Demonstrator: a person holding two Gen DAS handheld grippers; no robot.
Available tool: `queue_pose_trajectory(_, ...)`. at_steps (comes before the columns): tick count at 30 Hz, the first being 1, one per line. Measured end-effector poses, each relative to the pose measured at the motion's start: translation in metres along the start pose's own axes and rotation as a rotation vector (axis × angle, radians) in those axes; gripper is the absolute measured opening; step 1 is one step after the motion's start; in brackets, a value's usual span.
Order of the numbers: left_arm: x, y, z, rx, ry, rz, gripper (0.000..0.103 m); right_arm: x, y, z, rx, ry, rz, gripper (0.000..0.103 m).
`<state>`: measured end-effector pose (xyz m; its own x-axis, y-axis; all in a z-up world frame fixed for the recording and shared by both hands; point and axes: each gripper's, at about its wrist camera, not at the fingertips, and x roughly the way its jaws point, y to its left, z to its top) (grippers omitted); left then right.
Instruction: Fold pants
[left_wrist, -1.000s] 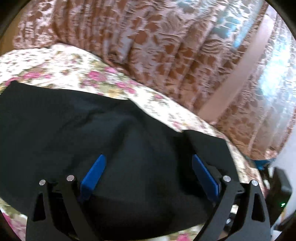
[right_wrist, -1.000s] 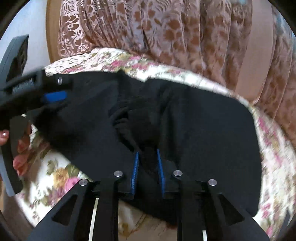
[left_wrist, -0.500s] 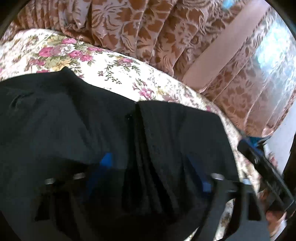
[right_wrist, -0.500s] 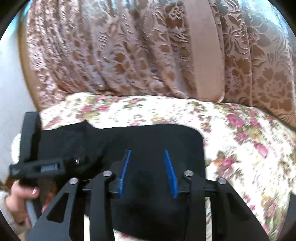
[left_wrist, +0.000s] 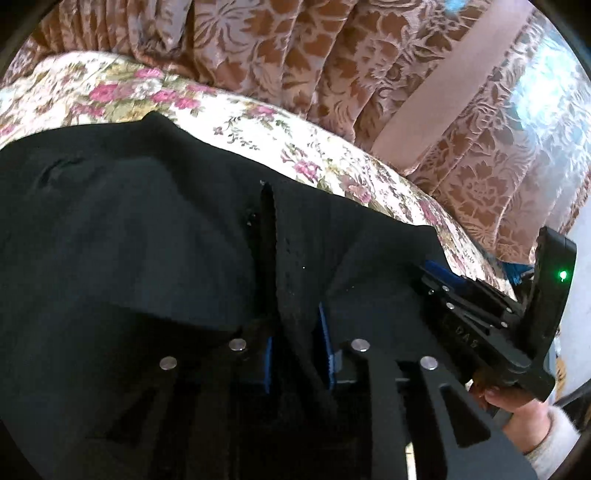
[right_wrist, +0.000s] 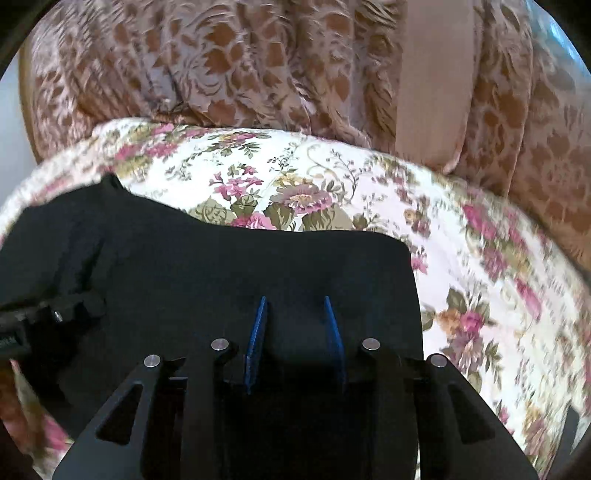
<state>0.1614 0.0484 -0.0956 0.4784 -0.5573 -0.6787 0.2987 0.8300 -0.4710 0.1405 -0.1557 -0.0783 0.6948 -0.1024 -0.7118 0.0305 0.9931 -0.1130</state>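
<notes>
1. A bedspread (right_wrist: 314, 177) with pink roses and green leaves on a cream ground covers the surface. It fills the middle and right of the right wrist view and runs as a band across the upper left of the left wrist view.
2. Behind it hangs a brown damask curtain (right_wrist: 229, 66) in heavy pleats, with a plain beige band (right_wrist: 432, 74) running down it at the upper right. In the left wrist view daylight glows through the curtain at the far right.
3. The black pants (left_wrist: 129, 229) lie on the bedspread and take up the lower left and centre of both views.
4. The left gripper (left_wrist: 297, 347) has just been closing. Its blue pads are now narrow and pinch a raised ridge of the pants.
5. The right gripper (right_wrist: 295, 332) has narrowed slightly, with a bulge of the pants between its blue pads, apparently gripped.
6. A hand (left_wrist: 517, 402) in a pale sleeve holds the right gripper at the lower right of the left wrist view.
</notes>
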Motion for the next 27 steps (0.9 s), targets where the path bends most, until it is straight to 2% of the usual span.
queue_pose_trajectory(2, 0.0, 0.001, -0.003, 0.013, -0.029, -0.007, 0.023, 0.0, -0.005, -0.003, 0.032, -0.016, 0.017, 0.031)
queue_pose_trajectory(6, -0.003, 0.003, -0.01, 0.035, -0.086, -0.023, 0.024, -0.002, 0.001, -0.011, -0.007, -0.077, -0.01, 0.031)
queue_pose_trajectory(10, -0.004, 0.004, -0.008, 0.035, -0.101, -0.021, 0.027, -0.003, 0.001, -0.013, -0.008, -0.098, -0.016, 0.031)
queue_pose_trajectory(14, -0.01, 0.001, -0.013, 0.041, -0.127, 0.01, 0.034, -0.005, 0.006, -0.015, -0.035, -0.121, -0.049, 0.031)
queue_pose_trajectory(18, -0.023, 0.005, -0.021, 0.019, -0.17, 0.054, 0.046, -0.005, 0.006, -0.016, -0.034, -0.13, -0.051, 0.031)
queue_pose_trajectory(25, -0.046, 0.015, -0.029, -0.027, -0.198, 0.063, 0.054, -0.019, 0.012, -0.016, -0.047, -0.141, -0.08, 0.031)
queue_pose_trajectory(27, -0.055, 0.019, -0.032, -0.045, -0.213, 0.06, 0.058, -0.031, 0.017, -0.018, -0.034, -0.161, -0.041, 0.031)
